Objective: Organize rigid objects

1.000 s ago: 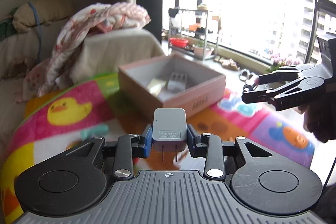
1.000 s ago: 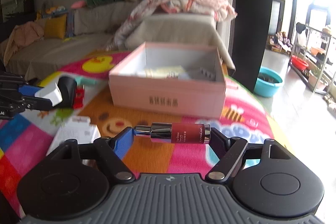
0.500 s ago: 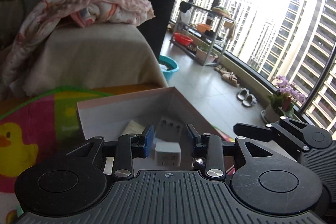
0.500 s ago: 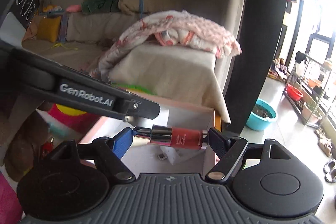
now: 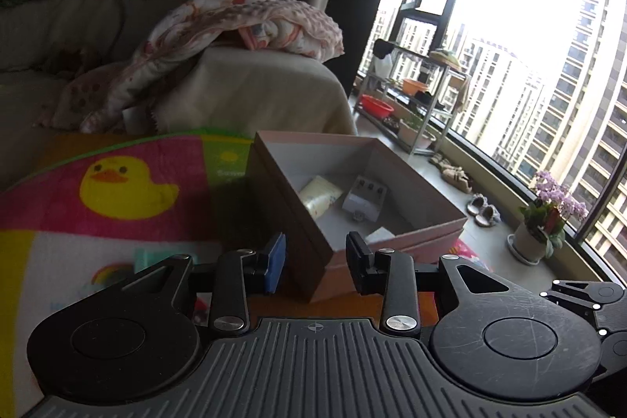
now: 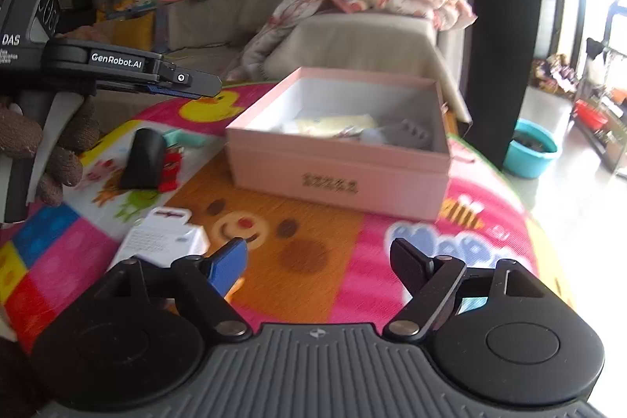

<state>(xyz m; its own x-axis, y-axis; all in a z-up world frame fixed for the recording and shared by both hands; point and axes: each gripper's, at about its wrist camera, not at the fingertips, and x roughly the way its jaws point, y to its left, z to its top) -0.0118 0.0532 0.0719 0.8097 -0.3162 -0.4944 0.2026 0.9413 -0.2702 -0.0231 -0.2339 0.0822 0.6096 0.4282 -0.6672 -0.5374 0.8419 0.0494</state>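
Both your claws are spread wide with nothing in them: the left claw (image 5: pixel 315 263) hangs just before the near corner of the pink cardboard box (image 6: pixel 337 179), the right claw (image 6: pixel 317 261) over the colourful cartoon play mat (image 6: pixel 313 241). The box already contains a pale yellow packet (image 5: pixel 321 192) and a grey plug adapter (image 5: pixel 362 198). Likely next: the flat white rectangular pack (image 6: pixel 164 239) beside your right claw, or the black cylindrical object (image 6: pixel 143 163) further left. Come down squarely, straddle the narrow sides, then close firmly.

left gripper (image 5: pixel 315 261) jaws apart, right gripper (image 6: pixel 319 261) likewise
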